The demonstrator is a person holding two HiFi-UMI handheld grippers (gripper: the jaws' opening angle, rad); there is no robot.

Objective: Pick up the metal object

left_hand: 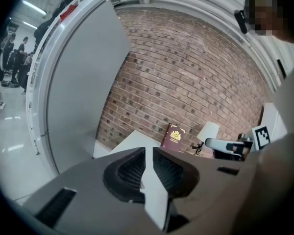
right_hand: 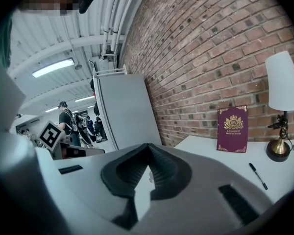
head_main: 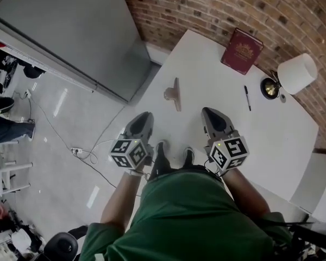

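Note:
The metal object (head_main: pixel 174 94), a small pinkish-tan piece with a long flat bar, lies on the white table (head_main: pixel 271 129) ahead of both grippers. My left gripper (head_main: pixel 145 116) hovers at the table's near left edge, short of the object. Its jaws stand slightly apart with nothing between them (left_hand: pixel 149 150). To the right of the object and nearer to me, my right gripper (head_main: pixel 208 113) hangs over the table. Its fingertips meet and hold nothing (right_hand: pixel 148 146). Neither gripper touches the object.
A maroon book (head_main: pixel 242 50) leans against the brick wall at the table's far side. A lamp with a white shade (head_main: pixel 296 73) and brass base stands at the far right, and a black pen (head_main: pixel 247 98) lies near it. A grey panel (head_main: pixel 70 31) stands to the left.

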